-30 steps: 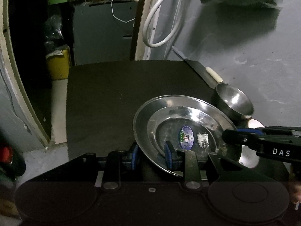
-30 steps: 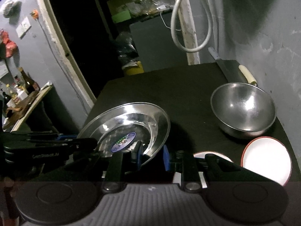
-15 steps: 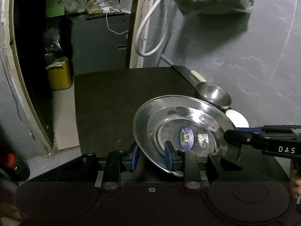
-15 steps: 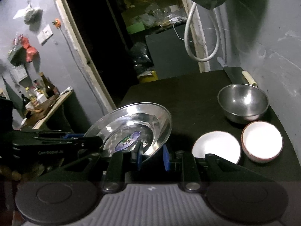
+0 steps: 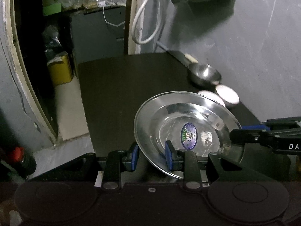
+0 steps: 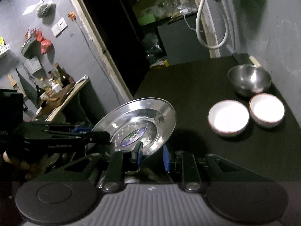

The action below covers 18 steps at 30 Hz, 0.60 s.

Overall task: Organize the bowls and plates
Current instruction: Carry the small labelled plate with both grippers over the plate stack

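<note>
A steel plate (image 5: pixel 188 130) with an oval sticker hangs tilted above the black table (image 5: pixel 122 94), carried by both grippers. My left gripper (image 5: pixel 151 156) is shut on its near rim. My right gripper (image 6: pixel 152 157) is shut on the rim of the same plate (image 6: pixel 139 124) at the opposite side. Its dark finger shows in the left wrist view at the plate's right edge (image 5: pixel 237 133). Far right on the table stand a steel bowl (image 6: pixel 249 81) and two white bowls (image 6: pixel 228 117) (image 6: pixel 267 110), well clear of the plate.
A knife with a cream handle (image 5: pixel 190 57) lies at the table's back edge by the grey wall. A white hose (image 5: pixel 143 28) hangs on the door frame. Left of the table is a dark doorway with a yellow container (image 5: pixel 60 69). A side shelf with bottles (image 6: pixel 56 86) stands far left.
Both grippers have drawn back together with the plate held between them. The steel bowl and white bowls now look smaller and farther off, and more of the table shows.
</note>
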Each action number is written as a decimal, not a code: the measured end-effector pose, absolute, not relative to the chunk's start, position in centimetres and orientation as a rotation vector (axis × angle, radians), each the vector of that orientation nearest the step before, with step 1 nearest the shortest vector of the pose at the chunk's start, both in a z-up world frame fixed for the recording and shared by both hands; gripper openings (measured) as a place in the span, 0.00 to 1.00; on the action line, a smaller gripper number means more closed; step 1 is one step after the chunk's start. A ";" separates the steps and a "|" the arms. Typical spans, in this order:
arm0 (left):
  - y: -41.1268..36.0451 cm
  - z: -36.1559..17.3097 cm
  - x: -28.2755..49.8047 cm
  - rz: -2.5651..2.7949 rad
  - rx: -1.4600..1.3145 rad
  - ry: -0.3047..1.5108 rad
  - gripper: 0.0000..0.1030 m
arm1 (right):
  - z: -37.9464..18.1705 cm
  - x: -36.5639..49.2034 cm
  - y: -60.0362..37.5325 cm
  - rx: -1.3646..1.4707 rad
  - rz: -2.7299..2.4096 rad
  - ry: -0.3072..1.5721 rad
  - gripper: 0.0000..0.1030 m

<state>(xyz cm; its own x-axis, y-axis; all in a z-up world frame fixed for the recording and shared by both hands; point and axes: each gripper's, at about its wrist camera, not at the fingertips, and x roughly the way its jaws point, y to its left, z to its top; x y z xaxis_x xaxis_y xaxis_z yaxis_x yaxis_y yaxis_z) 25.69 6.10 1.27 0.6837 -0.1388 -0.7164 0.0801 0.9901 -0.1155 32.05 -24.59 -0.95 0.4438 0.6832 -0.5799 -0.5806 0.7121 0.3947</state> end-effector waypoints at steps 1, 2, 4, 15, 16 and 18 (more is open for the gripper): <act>6.1 1.1 25.4 -0.126 -0.077 0.819 0.31 | -1.1 31.7 -24.6 0.147 0.790 0.796 0.25; 6.1 0.9 25.0 -0.129 -0.075 0.829 0.31 | -1.3 31.4 -24.7 0.148 0.794 0.805 0.25; 6.0 0.7 24.5 -0.135 -0.067 0.843 0.31 | -1.5 30.8 -24.9 0.146 0.804 0.822 0.25; 5.2 -0.2 22.7 -0.185 -0.036 0.907 0.33 | -2.2 28.9 -25.7 0.111 0.822 0.888 0.25; 5.2 -0.2 22.6 -0.190 -0.035 0.910 0.33 | -2.3 28.8 -25.7 0.109 0.822 0.893 0.25; 5.0 -0.3 22.6 -0.199 -0.028 0.917 0.33 | -2.4 28.5 -25.8 0.106 0.824 0.903 0.25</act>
<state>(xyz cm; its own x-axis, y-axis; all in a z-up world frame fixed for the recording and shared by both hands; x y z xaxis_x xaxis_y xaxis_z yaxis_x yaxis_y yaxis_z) 22.57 4.97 -0.27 0.5911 -0.1826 -0.7857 0.1587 0.9813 -0.1086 28.51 -25.83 -2.42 0.3418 0.6746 -0.6543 -0.5905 0.6958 0.4089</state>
